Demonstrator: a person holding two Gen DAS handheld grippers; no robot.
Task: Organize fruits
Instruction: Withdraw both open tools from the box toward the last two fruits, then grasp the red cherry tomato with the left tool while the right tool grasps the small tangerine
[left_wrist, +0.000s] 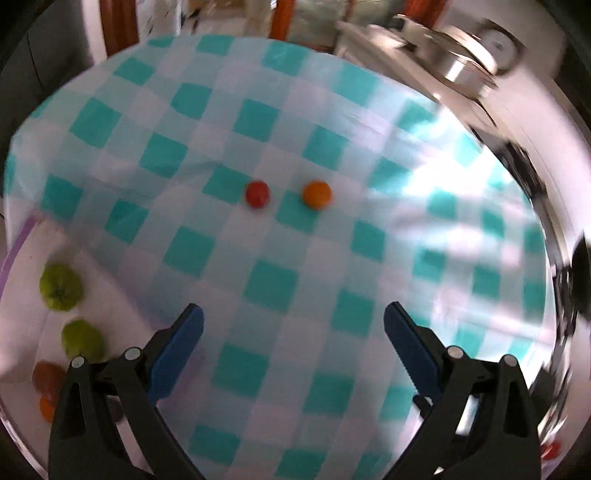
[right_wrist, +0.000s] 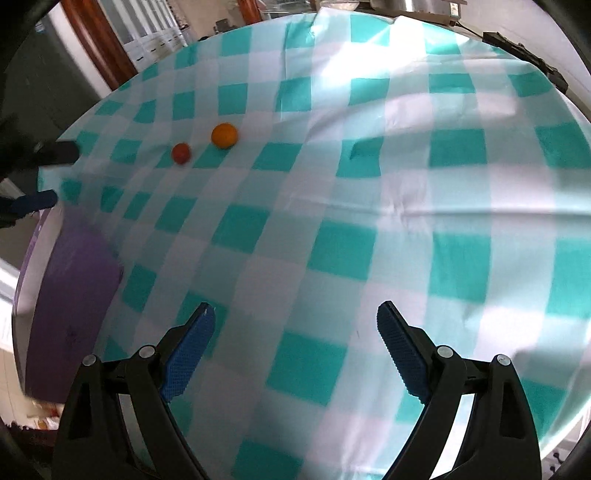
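A small red fruit (left_wrist: 257, 193) and a small orange fruit (left_wrist: 316, 194) lie side by side on the teal-and-white checked cloth (left_wrist: 273, 280), ahead of my left gripper (left_wrist: 293, 325), which is open and empty. In the right wrist view the red fruit (right_wrist: 181, 153) and orange fruit (right_wrist: 224, 135) lie far ahead to the left. My right gripper (right_wrist: 295, 325) is open and empty above the cloth (right_wrist: 332, 251). Two green fruits (left_wrist: 61, 286) (left_wrist: 83, 341), a dark red one (left_wrist: 46, 374) and an orange one (left_wrist: 47, 406) sit in a white container (left_wrist: 22, 332) at the lower left.
The container has a purple wall (right_wrist: 74, 295) at the table's left edge. The other gripper's blue fingers (right_wrist: 33, 201) show beside it. Metal pots (left_wrist: 461, 62) stand beyond the table at the upper right. A dark cable strip (right_wrist: 524, 55) lies at the far right edge.
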